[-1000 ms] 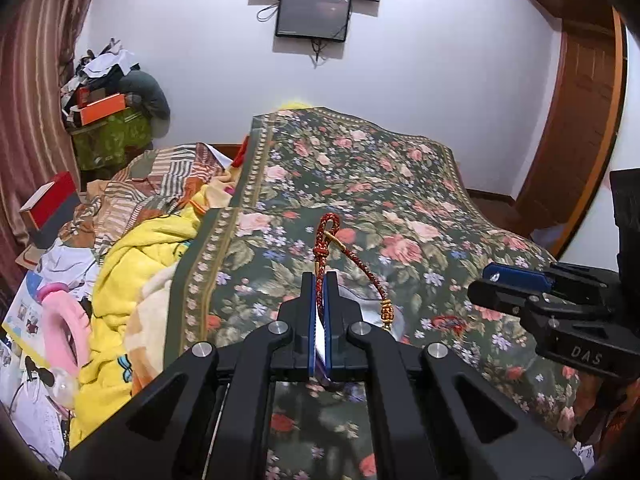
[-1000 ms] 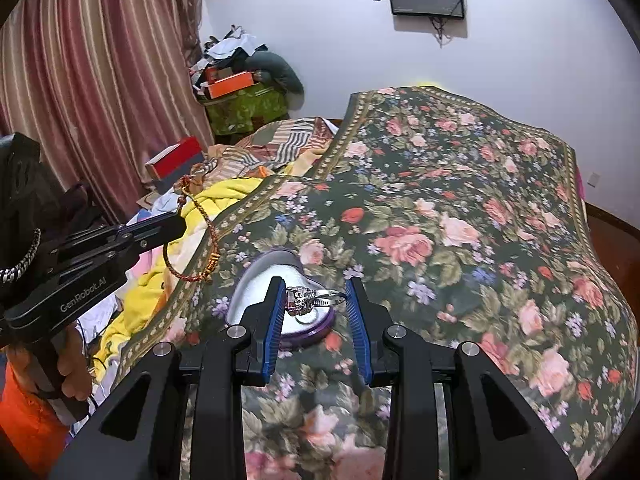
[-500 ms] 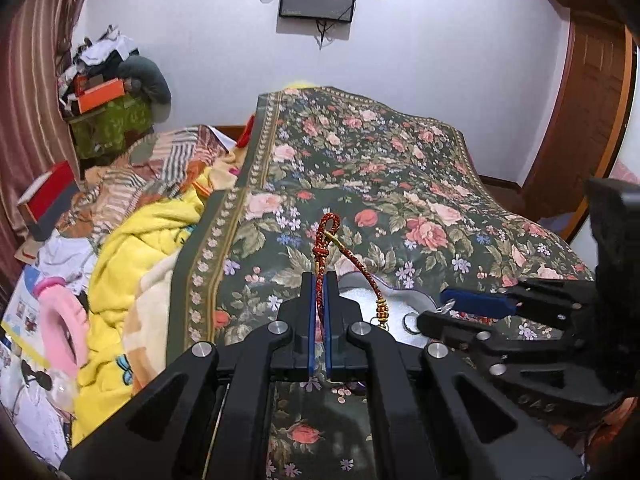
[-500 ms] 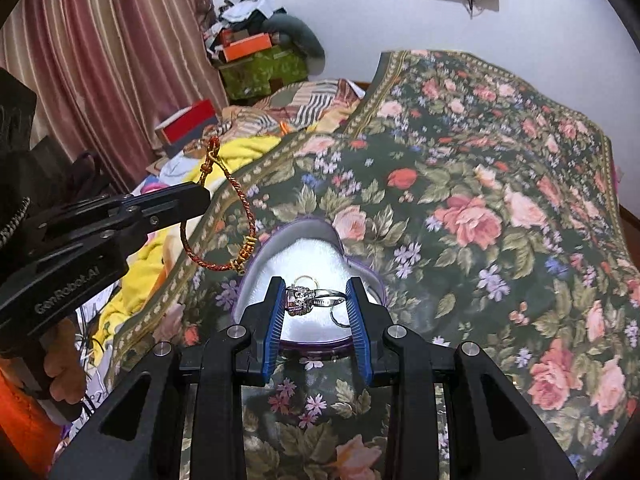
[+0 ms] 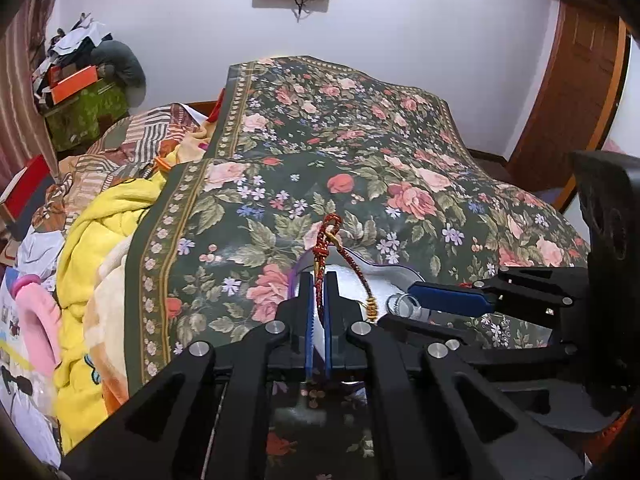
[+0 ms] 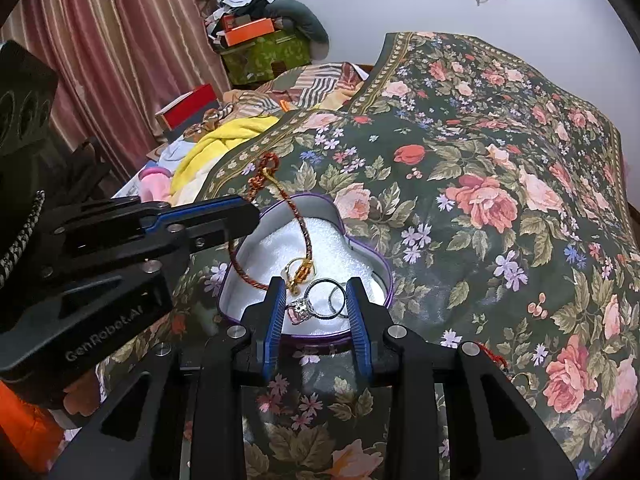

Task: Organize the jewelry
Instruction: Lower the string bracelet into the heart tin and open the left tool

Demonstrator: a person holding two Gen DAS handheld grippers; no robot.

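1. Both grippers had come down over the heart-shaped box (image 6: 360,246) since the earlier frame.
2. Left gripper (image 5: 318,300), jaws pinching the red cord bracelet (image 6: 306,240), dangled it onto the white padding.
3. Right gripper (image 6: 316,308) held a stone ring (image 6: 304,308) between partly spread jaws.
4. Placing was in hand; releasing should follow.

Quick count – one heart-shaped box (image 6: 362,236), one red cord bracelet (image 6: 298,226), three silver rings (image 6: 320,300), one gold ring (image 6: 294,266) – and two grippers.
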